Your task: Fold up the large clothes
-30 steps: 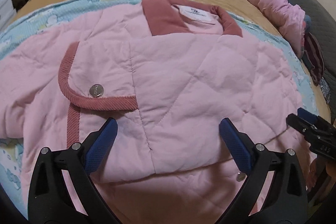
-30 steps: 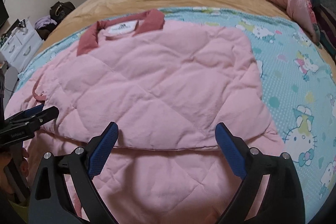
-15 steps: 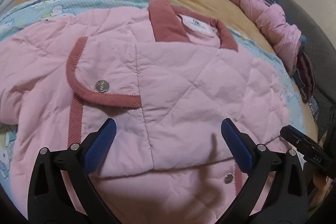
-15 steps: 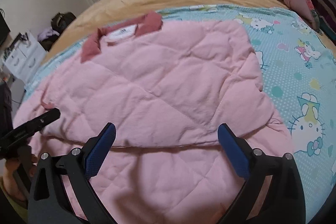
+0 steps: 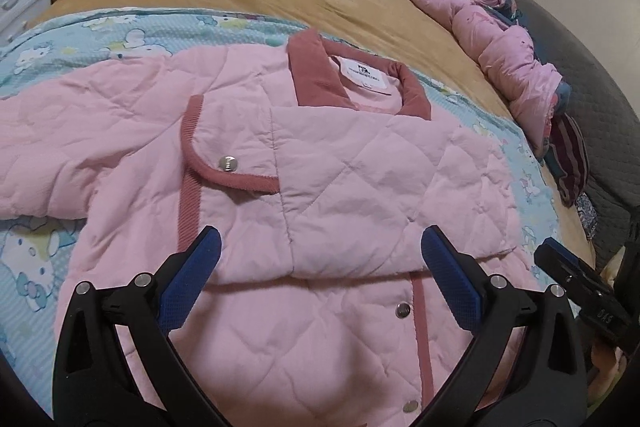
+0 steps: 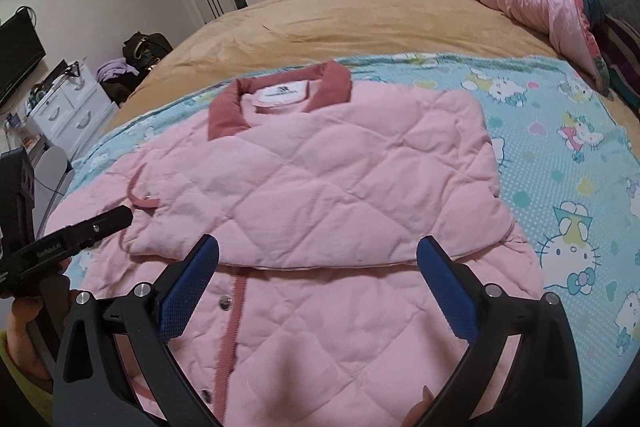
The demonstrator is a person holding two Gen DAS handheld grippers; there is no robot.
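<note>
Two grippers, left gripper (image 5: 320, 259) and right gripper (image 6: 318, 269), each with jaws wide apart and empty, the right's having just opened, above one pink quilted jacket (image 6: 320, 195) lying part-folded on one cartoon-print blanket (image 6: 560, 163), three snap buttons (image 5: 227, 163) visible.

jacket (image 5: 360, 167): quilted matt cloth | collar (image 5: 316, 75): ribbed corduroy | snaps (image 5: 227, 163): shiny metal

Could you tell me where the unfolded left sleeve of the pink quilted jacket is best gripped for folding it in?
Grip the left sleeve near its outer end with the left hand-held gripper, coming from the left side. It lies flat, spread outward on the blue blanket, while the other side is already folded over the jacket, so I would carry it inward.
</note>
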